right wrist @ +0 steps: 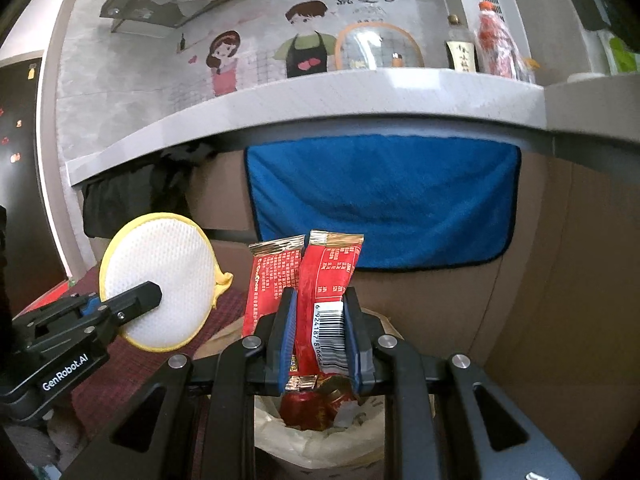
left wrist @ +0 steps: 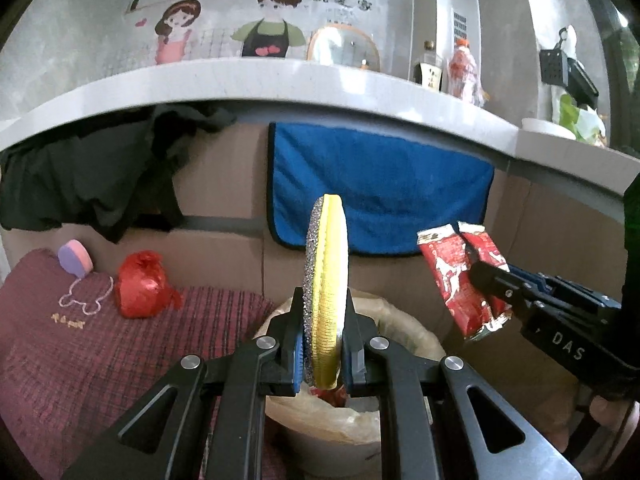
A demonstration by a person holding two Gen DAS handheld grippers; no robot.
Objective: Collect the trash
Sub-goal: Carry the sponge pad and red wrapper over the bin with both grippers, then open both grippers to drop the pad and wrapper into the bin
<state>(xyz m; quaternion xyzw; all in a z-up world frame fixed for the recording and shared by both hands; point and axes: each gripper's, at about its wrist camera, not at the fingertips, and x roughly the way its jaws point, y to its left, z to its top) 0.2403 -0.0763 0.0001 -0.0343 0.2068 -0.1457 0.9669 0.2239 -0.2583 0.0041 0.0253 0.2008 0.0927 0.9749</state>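
My left gripper (left wrist: 323,344) is shut on a round scouring pad (left wrist: 326,280) with a yellow rim, silver on one face and white mesh on the other, held edge-on and upright. My right gripper (right wrist: 320,340) is shut on red snack wrappers (right wrist: 316,280) with a barcode. Both hang just above a white trash bin (left wrist: 400,320) lined with a pale bag; red wrappers (right wrist: 316,404) lie inside it. In the left wrist view the right gripper (left wrist: 492,280) holds the red wrappers (left wrist: 460,276) at right. In the right wrist view the left gripper (right wrist: 152,296) grips the pad (right wrist: 160,276) at left.
A dark red checked cloth (left wrist: 100,340) lies left of the bin, bearing a tied red plastic bag (left wrist: 140,284) and a pink-purple sponge (left wrist: 75,258). Behind are cardboard panels, a hanging blue towel (left wrist: 376,188), black cloth (left wrist: 80,184), and a grey counter edge (left wrist: 280,80) with bottles.
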